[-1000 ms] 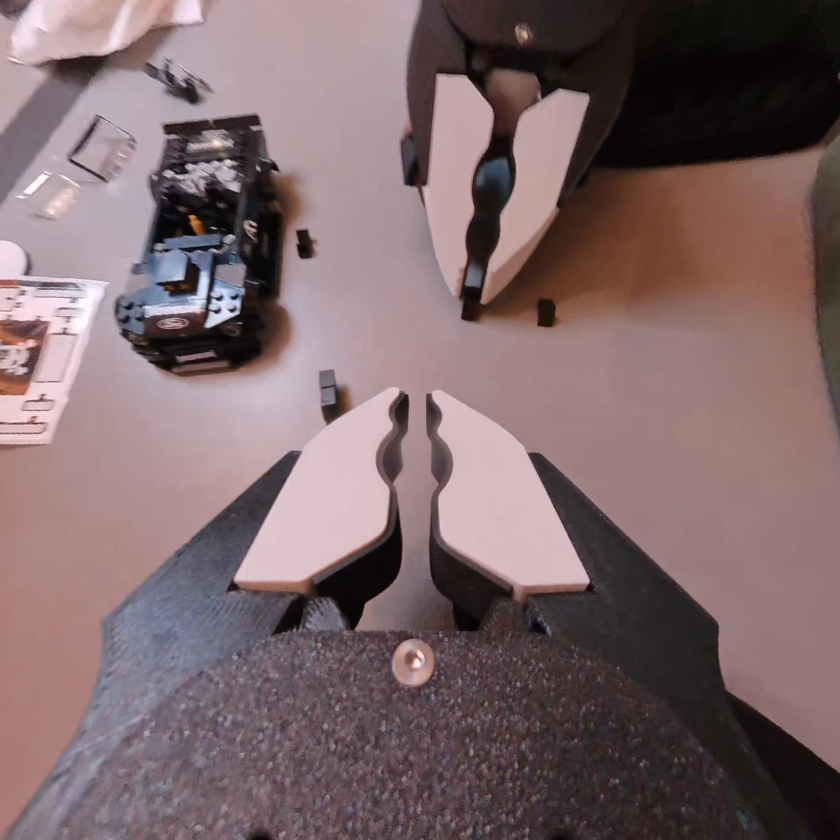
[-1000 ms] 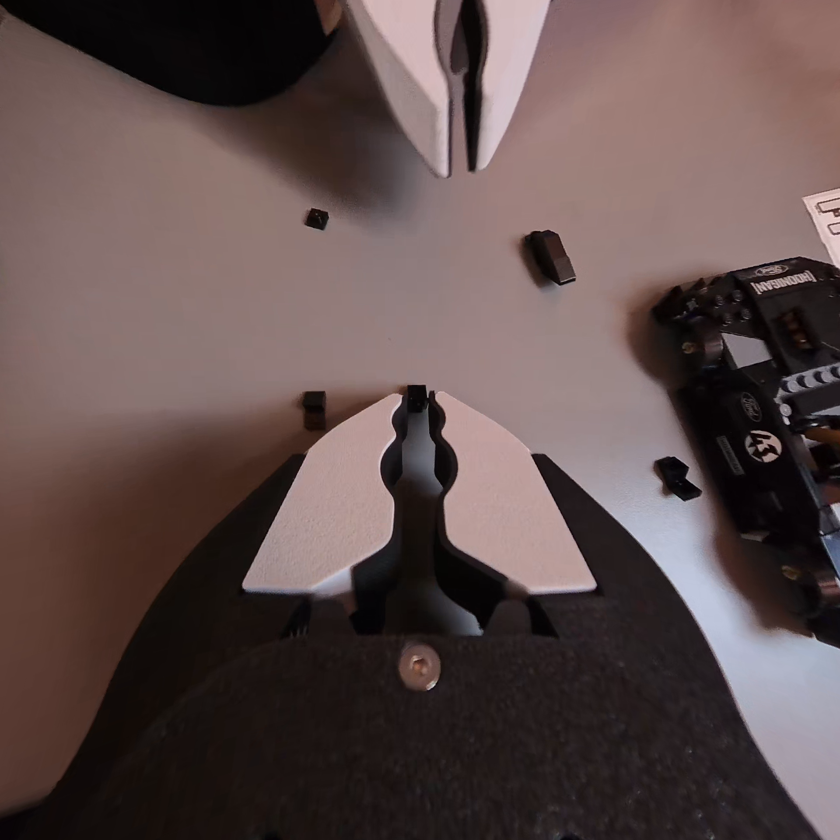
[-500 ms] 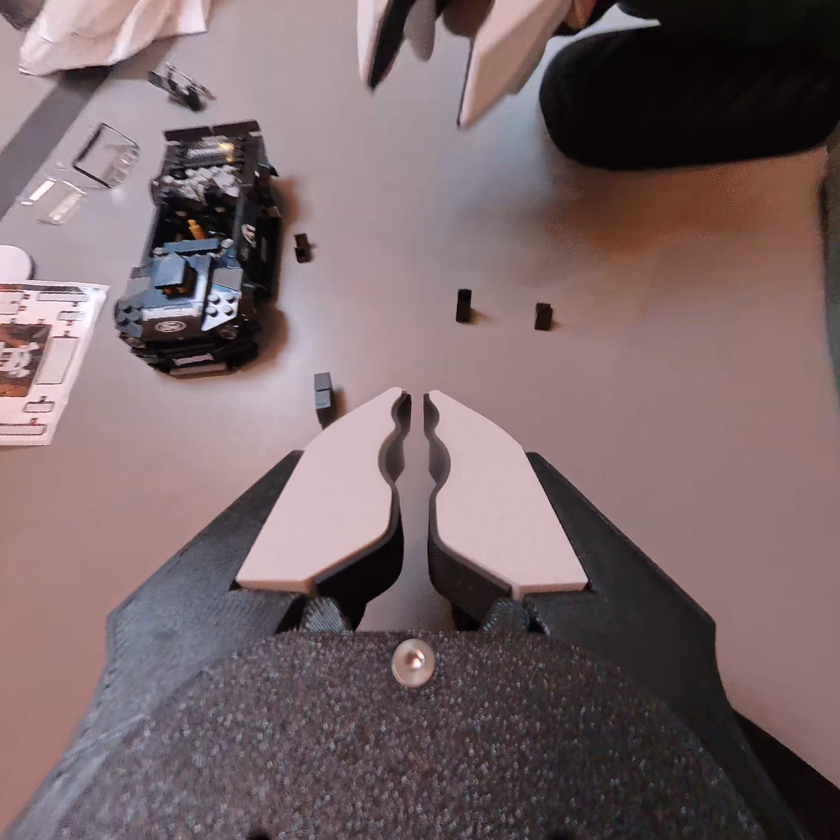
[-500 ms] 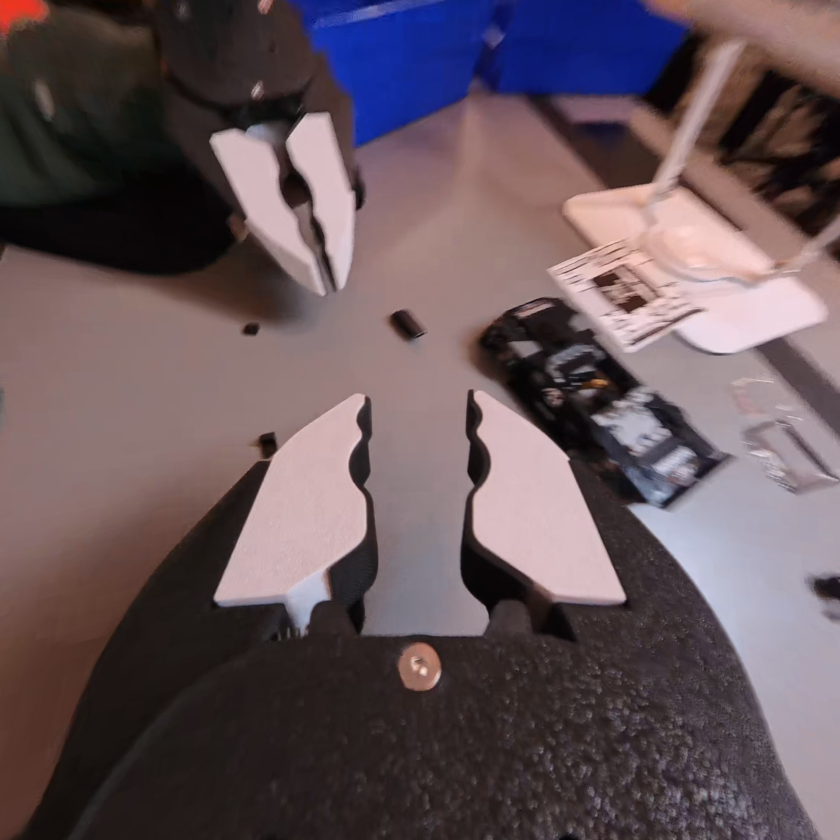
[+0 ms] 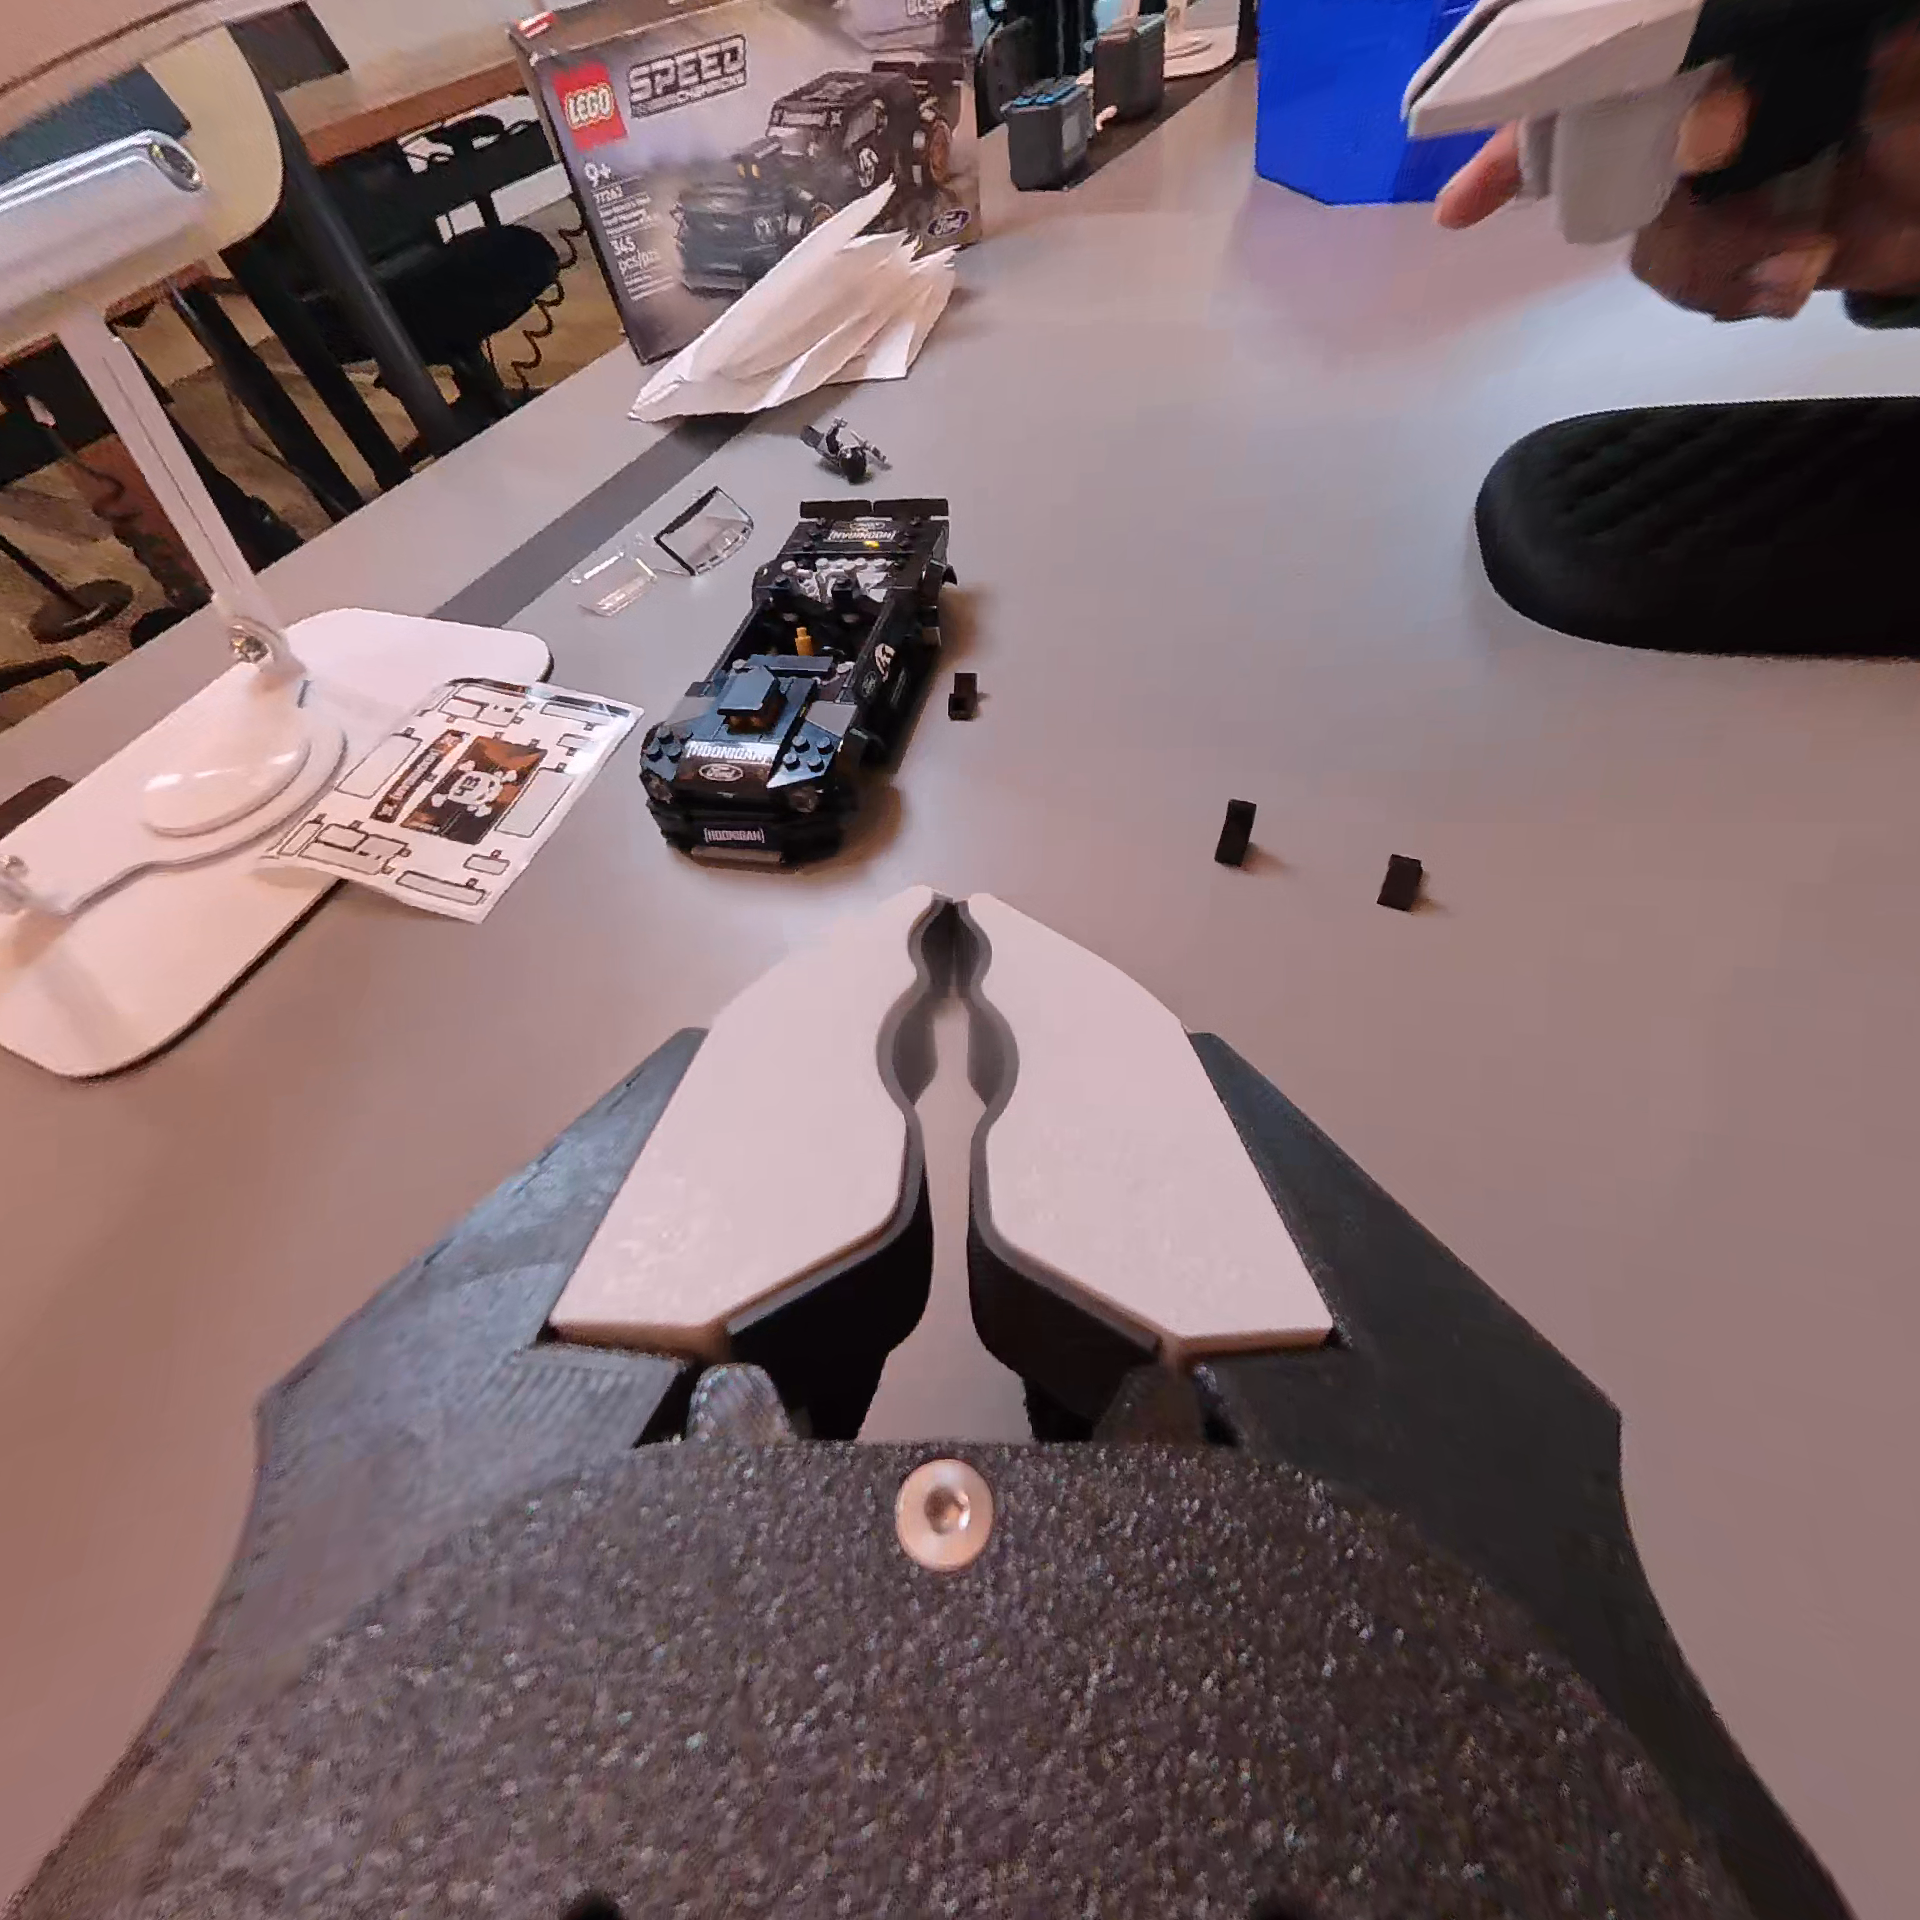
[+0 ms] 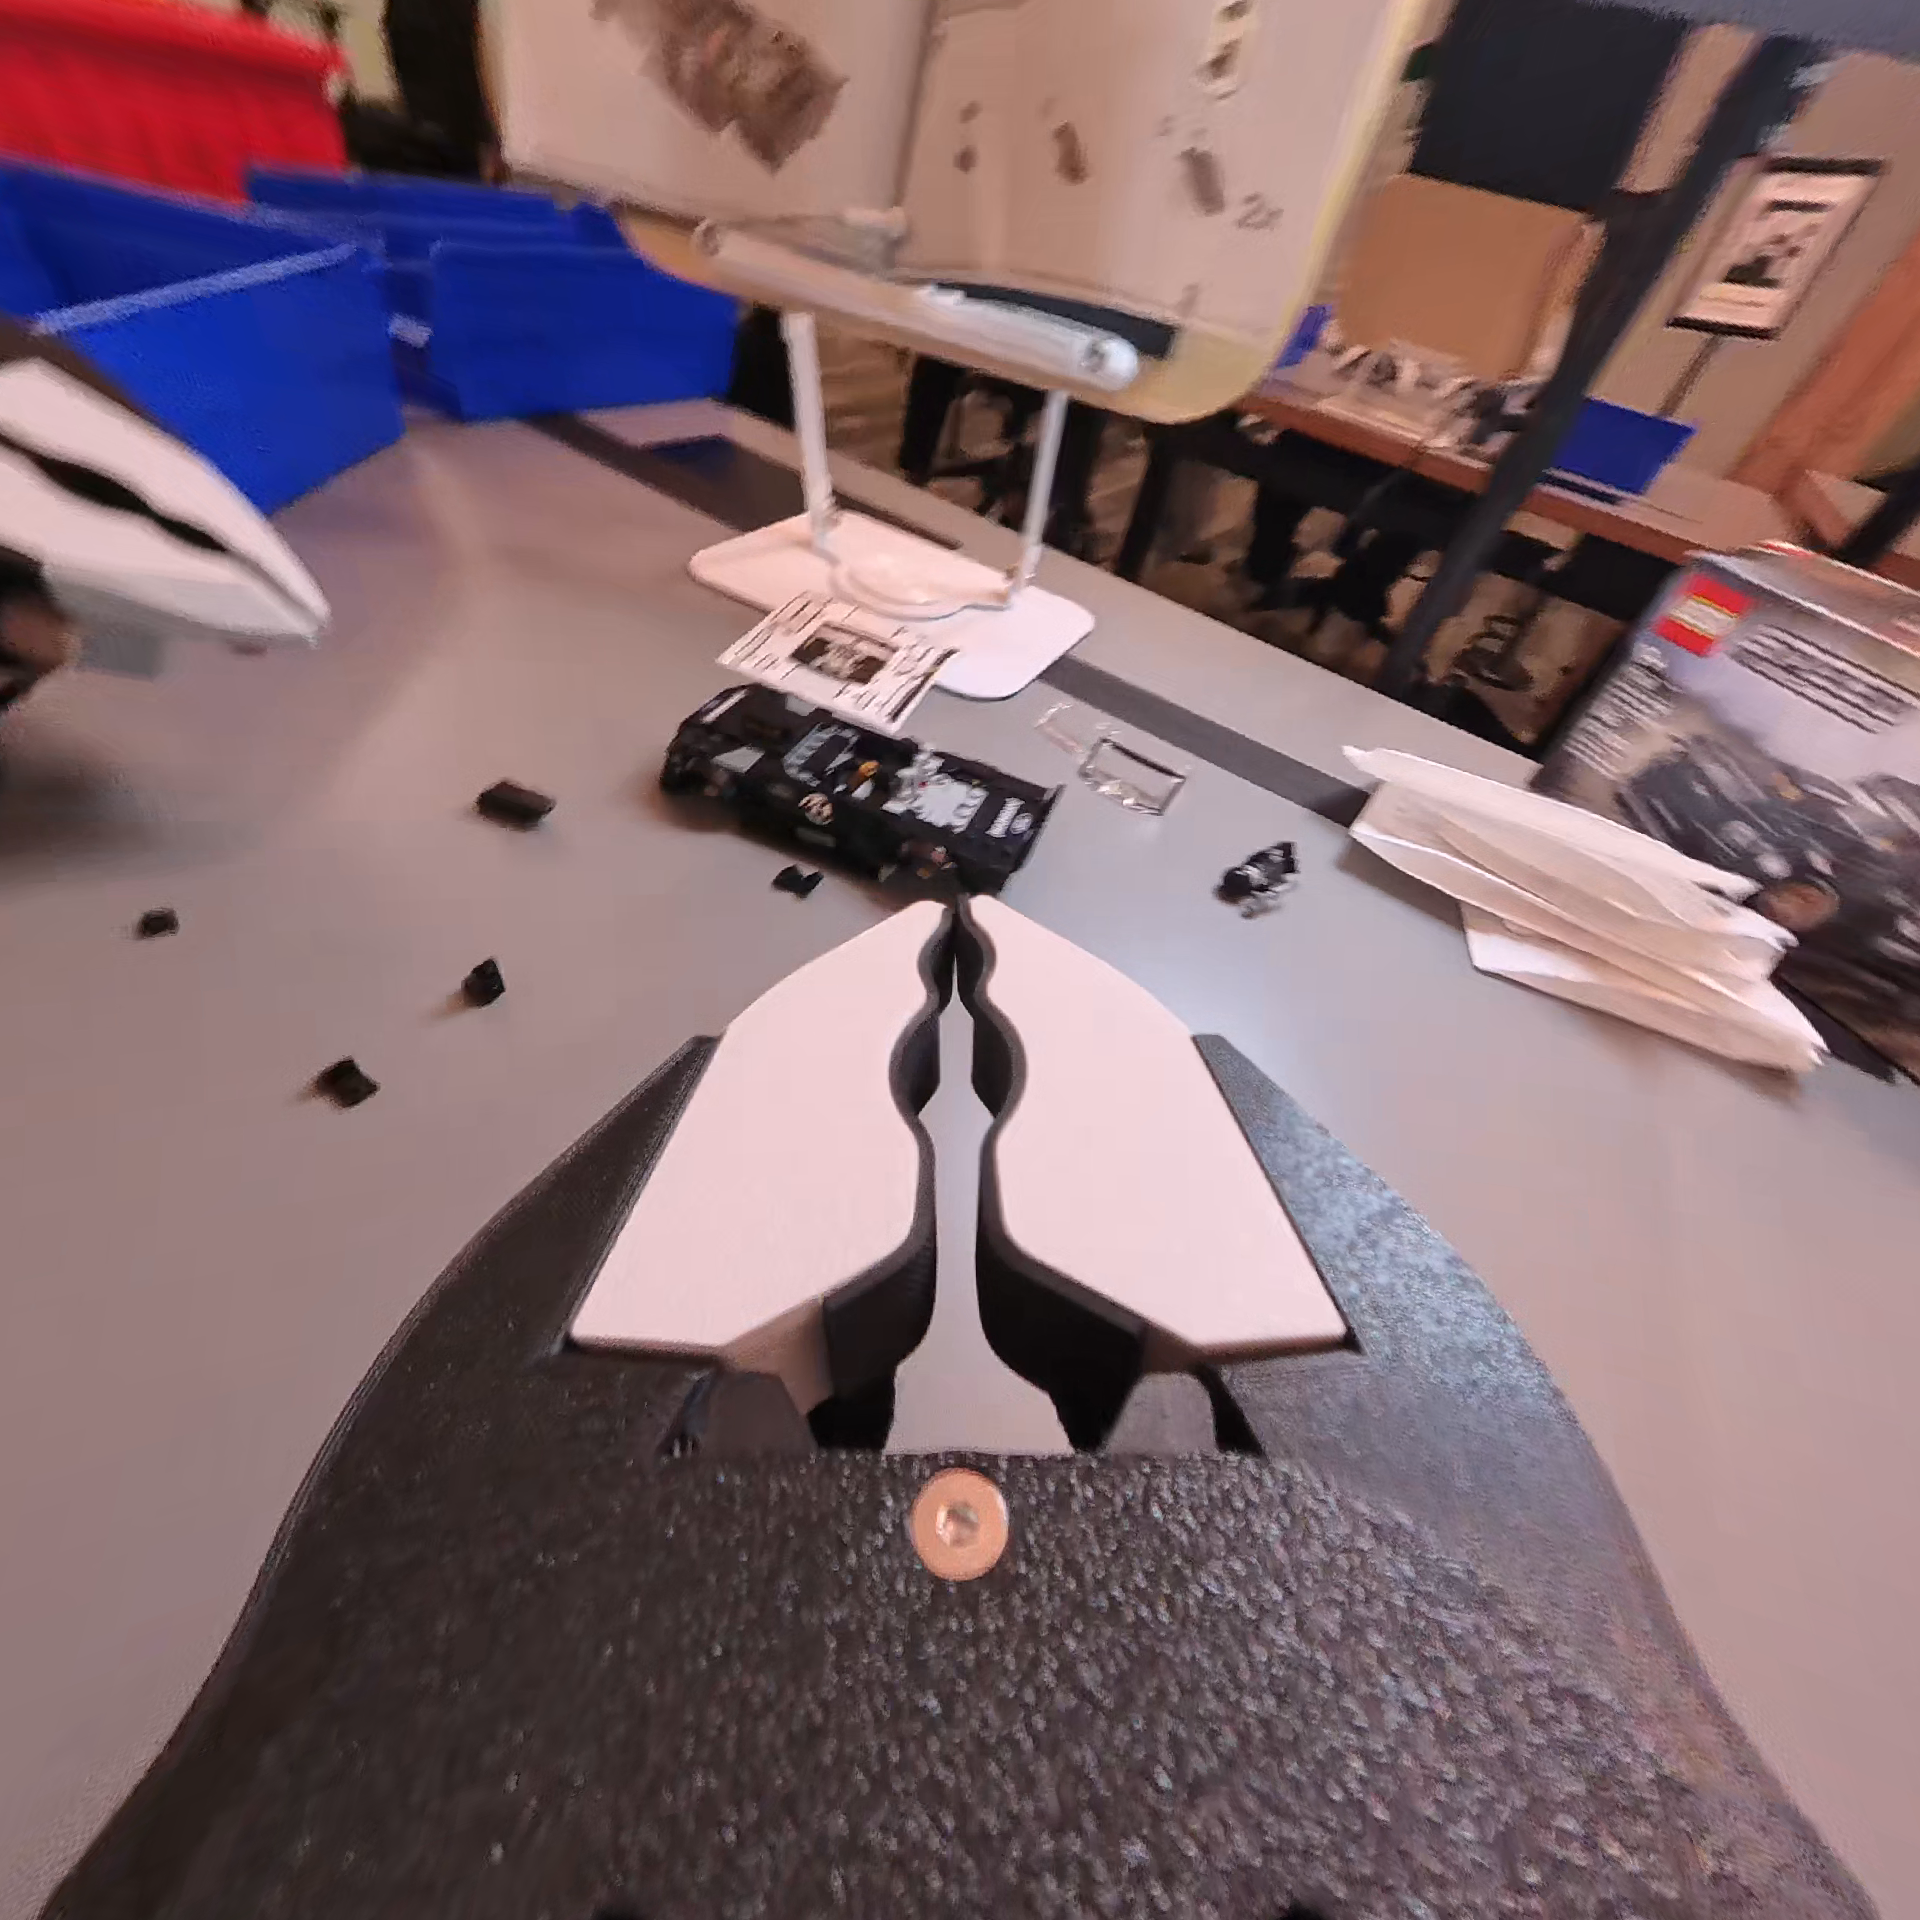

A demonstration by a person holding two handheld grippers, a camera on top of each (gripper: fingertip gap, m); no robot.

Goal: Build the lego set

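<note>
Grey table [image 5: 1351, 499] in an office-like room, desks and blue bins beyond; a white lamp base [image 5: 208, 748] stands at the left of the left wrist view, with a sticker sheet [image 5: 457, 790] partly on it. The part-built black lego car [image 5: 800, 686] lies ahead and slightly left of my left gripper [image 5: 951, 906], its long axis running near-to-far, nose toward me. My left jaws are closed on nothing. My right gripper [image 6: 956, 909], lifted well above the table, also has its jaws closed and empty. Two loose black bricks [image 5: 1234, 831] and [image 5: 1401, 883] sit ahead-right of the left jaws; a third [image 5: 964, 694] lies just beside the car's right flank. Judgement: the left gripper is nearer both car and bricks.
</note>
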